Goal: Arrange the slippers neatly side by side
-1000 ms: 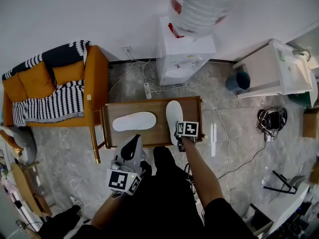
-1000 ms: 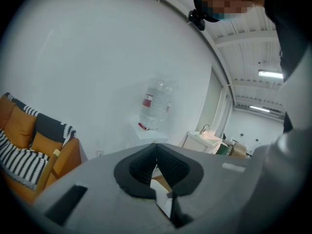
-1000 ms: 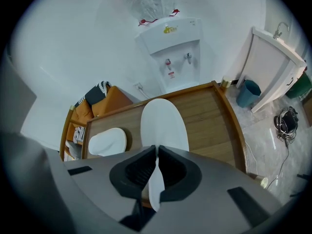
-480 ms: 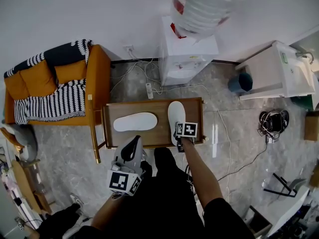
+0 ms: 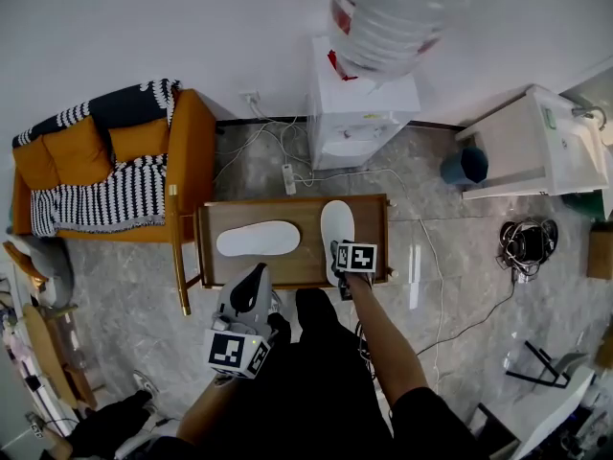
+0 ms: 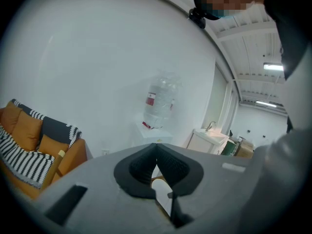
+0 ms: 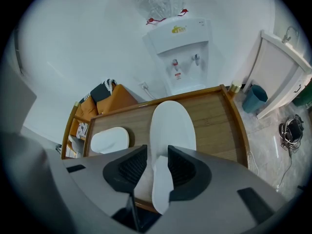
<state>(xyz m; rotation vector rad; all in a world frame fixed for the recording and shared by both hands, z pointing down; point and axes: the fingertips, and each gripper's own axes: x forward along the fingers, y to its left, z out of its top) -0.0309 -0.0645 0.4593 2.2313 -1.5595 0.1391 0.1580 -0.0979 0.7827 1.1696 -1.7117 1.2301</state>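
Two white slippers lay well apart and at right angles on the wooden tabletop [image 5: 308,252]. The crosswise slipper [image 5: 257,239] was on the tabletop's left half. The lengthwise slipper [image 5: 336,223] was on its right half, running from the far edge to the near edge. Bare wood lay between them.

Beyond the tabletop's far edge stood a white water dispenser [image 5: 364,113] with a big bottle [image 5: 383,12], and a power strip [image 5: 287,175] lay on the floor before it. Left of the tabletop stood an orange sofa [image 5: 187,151] draped with a striped blanket [image 5: 105,195]. To the tabletop's far right were a blue bin [image 5: 465,166] and a white sink cabinet [image 5: 536,147].

The right hand-held gripper [image 7: 157,167] pointed steeply down over the tabletop's near right edge. In the head view its marker cube [image 5: 357,256] covered the lengthwise slipper's near end. Only the right gripper view showed the jaws. They had just been opening and stood apart, with that end loose between them.

The left hand-held gripper [image 6: 156,156] hung off the tabletop's near edge, above the person's dark-clothed legs [image 5: 316,353]. Its pads met at the tips and gripped nothing. Its own view caught ceiling lights [image 6: 273,67], which the head view missed. The head view alone showed a cable coil [image 5: 525,242] on the floor right of the tabletop.
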